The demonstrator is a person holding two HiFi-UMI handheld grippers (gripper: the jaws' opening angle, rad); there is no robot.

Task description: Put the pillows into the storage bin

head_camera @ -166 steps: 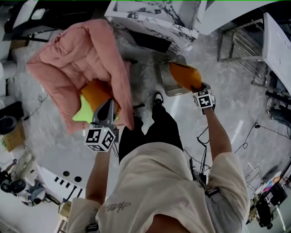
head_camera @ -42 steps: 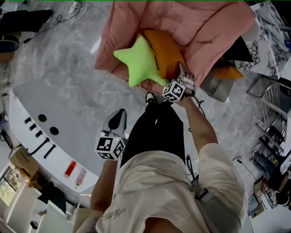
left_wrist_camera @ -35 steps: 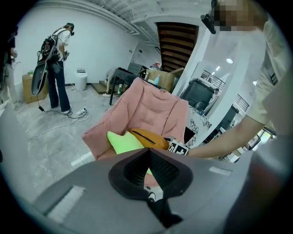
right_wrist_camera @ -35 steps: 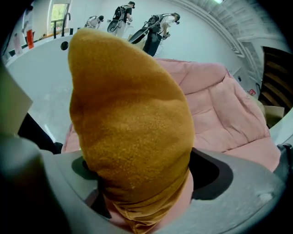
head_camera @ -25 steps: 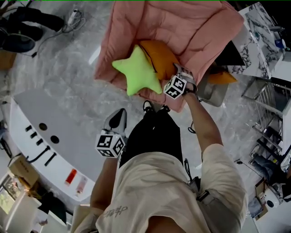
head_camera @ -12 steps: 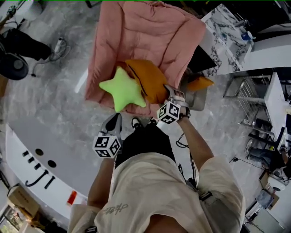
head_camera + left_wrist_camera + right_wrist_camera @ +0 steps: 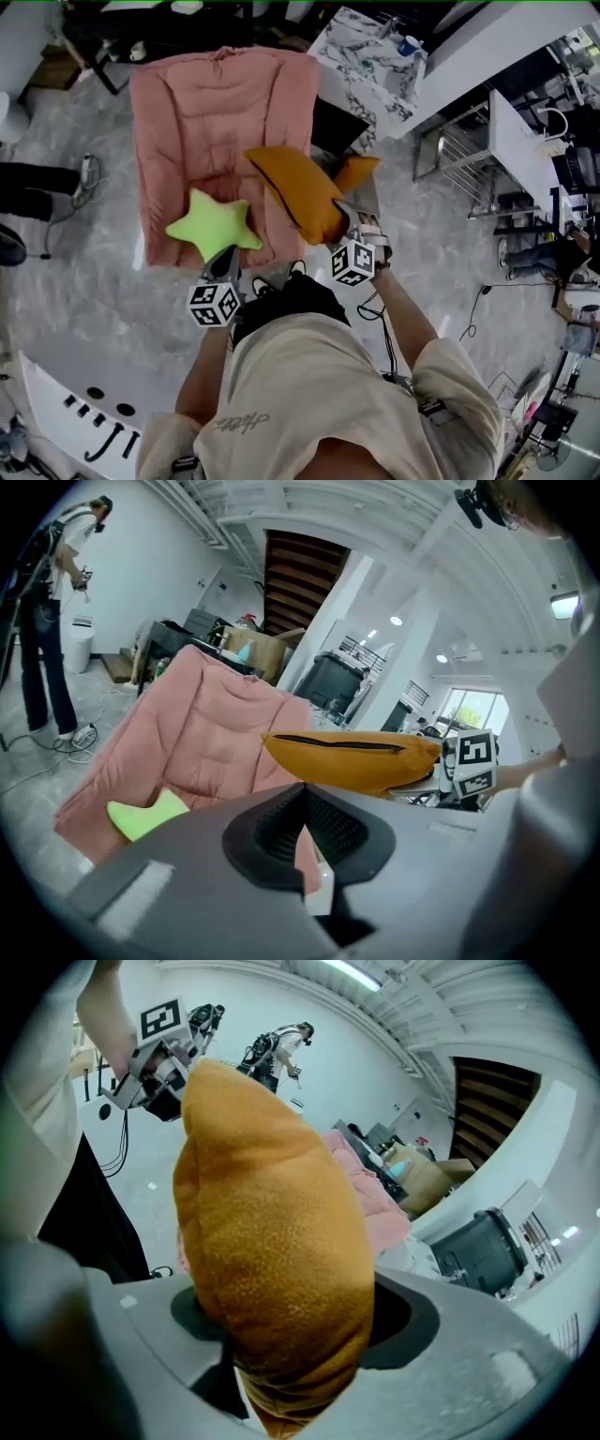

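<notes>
**Head view with both gripper views: one pillow in transit.**

The right tongs (image 7: 351, 221) are clamped on one end of an orange pillow (image 7: 295, 190). I hold it in the air over the front of the pink padded chair (image 7: 216, 112). In the right gripper view the cushion bulges between the jaws and fills much of the frame. The left tongs (image 7: 228, 256) are closed on nothing, with their tips just beside the green star pillow (image 7: 210, 226), which lies on the chair seat. A second orange pillow (image 7: 357, 171) pokes out behind the held one, apparently where the storage bin stands.

**Risks.**
- The grip takes only one end of a soft, long cushion, so I judge that a quick swing could let the fabric creep out of the jaws.
- If the bin already holds one pillow, a second dropped off-centre may sit high and roll onto the floor.
- The star pillow is not yet grasped.

**Hidden.**
- The held pillow and the right tongs cover the bin, so I cannot make out its rim or how full it is.
- My own body hides the floor nearest me.
</notes>
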